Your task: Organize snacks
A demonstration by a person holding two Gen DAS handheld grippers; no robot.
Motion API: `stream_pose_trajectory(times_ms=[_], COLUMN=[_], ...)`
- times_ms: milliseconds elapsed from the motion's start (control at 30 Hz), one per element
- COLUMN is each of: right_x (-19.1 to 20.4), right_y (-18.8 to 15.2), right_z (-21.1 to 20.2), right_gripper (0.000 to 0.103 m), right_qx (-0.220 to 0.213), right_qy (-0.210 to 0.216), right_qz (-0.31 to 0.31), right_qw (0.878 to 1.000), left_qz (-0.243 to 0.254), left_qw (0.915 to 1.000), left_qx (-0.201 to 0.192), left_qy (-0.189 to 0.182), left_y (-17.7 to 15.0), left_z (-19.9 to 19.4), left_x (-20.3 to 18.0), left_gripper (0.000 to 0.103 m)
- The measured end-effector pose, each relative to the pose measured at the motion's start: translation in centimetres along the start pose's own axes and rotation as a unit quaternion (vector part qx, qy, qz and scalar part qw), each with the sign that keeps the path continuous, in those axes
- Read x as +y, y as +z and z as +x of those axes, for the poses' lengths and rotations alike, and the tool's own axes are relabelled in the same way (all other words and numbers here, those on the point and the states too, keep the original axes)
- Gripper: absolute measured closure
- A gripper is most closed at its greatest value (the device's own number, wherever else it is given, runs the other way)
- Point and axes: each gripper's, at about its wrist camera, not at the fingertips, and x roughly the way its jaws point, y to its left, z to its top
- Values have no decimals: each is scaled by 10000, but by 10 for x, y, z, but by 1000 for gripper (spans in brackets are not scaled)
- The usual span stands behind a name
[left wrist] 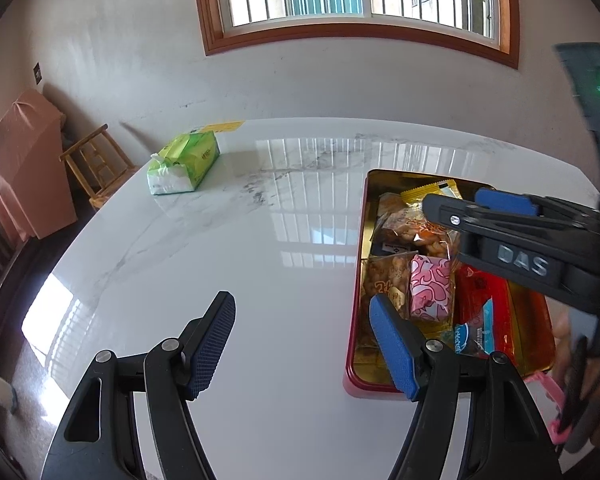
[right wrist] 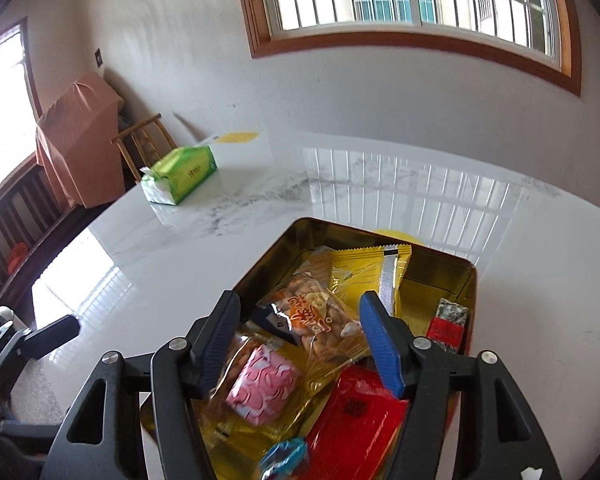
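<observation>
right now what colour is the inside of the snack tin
Gold inside the tin, red outside; clearest in the right wrist view.

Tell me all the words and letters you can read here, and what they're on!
"DAS": silver letters on the right gripper, seen from the left wrist camera.
Orange characters on the clear cracker bag: not readable for sure.
White letters on the blue packet: partly hidden, unreadable.
Print on the green tissue pack and red packet: too small or blurred.

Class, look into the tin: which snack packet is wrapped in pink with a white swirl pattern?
The small block-shaped packet near the left wall of the tin, lying beside the red packet; the others are yellow, clear, red or blue.
</observation>
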Motion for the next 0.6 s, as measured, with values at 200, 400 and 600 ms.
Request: stream_pose_trajectory(times_ms=[200,400,600], right_x=[4,6,3], right_y=[-12,-32,-46], right_z=[-36,-74,-106], right_gripper=[31,30,29], right_qx=[-367,-580,-741], right_qy=[-37,-34,-50], right_qz=[-61,-172,-216], right_qw=[9993,9982,9970], left_qz=[-82,-128,-90], left_qw=[9997,9986,9978], left_qx=[-214,-485,-573], left_qy=[-98,-194,-327], left_y=[0,1,3], left_z=[-13,-35,-52], left_x=[0,-3,-10], left_gripper=[33,33,32])
